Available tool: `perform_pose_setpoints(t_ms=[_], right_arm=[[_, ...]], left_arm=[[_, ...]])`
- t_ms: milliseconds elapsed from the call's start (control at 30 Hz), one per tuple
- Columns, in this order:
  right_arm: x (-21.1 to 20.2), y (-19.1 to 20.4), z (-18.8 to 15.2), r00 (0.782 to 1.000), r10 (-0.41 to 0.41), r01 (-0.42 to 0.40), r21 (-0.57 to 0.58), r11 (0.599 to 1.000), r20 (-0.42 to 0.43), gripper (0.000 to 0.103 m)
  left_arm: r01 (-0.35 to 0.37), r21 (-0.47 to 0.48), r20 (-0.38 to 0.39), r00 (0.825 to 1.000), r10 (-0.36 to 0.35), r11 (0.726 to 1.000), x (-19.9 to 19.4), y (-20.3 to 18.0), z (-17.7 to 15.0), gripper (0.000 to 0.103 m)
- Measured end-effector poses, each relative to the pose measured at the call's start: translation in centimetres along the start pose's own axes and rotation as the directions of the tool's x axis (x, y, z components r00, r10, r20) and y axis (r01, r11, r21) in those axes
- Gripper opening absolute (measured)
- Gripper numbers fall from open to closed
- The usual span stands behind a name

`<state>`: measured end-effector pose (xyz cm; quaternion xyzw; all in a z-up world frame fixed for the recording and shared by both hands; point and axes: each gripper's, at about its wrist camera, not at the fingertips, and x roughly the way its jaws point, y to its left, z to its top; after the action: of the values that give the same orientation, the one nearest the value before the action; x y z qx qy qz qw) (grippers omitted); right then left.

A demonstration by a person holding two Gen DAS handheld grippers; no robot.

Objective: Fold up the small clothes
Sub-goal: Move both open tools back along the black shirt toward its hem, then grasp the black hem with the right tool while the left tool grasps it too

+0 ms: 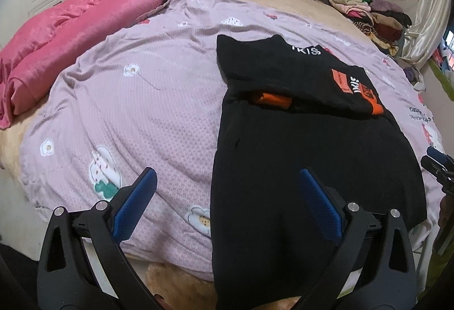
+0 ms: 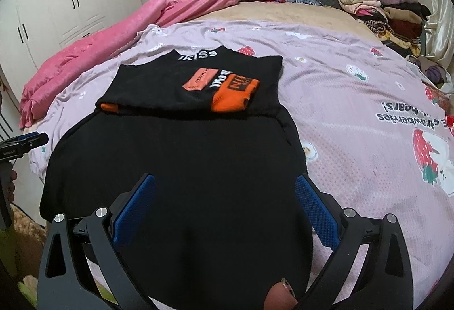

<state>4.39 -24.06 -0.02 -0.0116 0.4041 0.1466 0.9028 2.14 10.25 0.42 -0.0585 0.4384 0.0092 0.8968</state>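
Right wrist view: black garment (image 2: pixel 176 168) lies on the bed (image 2: pixel 354 117), long axis running straight ahead beneath the spread, empty right gripper (image 2: pixel 224 213); left gripper (image 1: pixel 227 205), likewise spread, straddles its left edge.

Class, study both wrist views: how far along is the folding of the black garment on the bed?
Done: the black garment's far end, with orange patches, is folded back over itself. In hand: nothing; left claw and right claw are open above it. Left: the near half lies unfolded.
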Motion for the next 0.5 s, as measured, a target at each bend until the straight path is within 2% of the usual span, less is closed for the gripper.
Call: perform_pose_setpoints(t_ms=[500], right_arm=[[-0.8, -1.2, -2.0, 0.999, -0.021, 0.021, -0.002, 1.000, -0.033, 0.098]], left_arm=[[0.032, -0.007, -0.070, 0.997, -0.032, 0.999, 0.3, 0.4, -3.0, 0.093]])
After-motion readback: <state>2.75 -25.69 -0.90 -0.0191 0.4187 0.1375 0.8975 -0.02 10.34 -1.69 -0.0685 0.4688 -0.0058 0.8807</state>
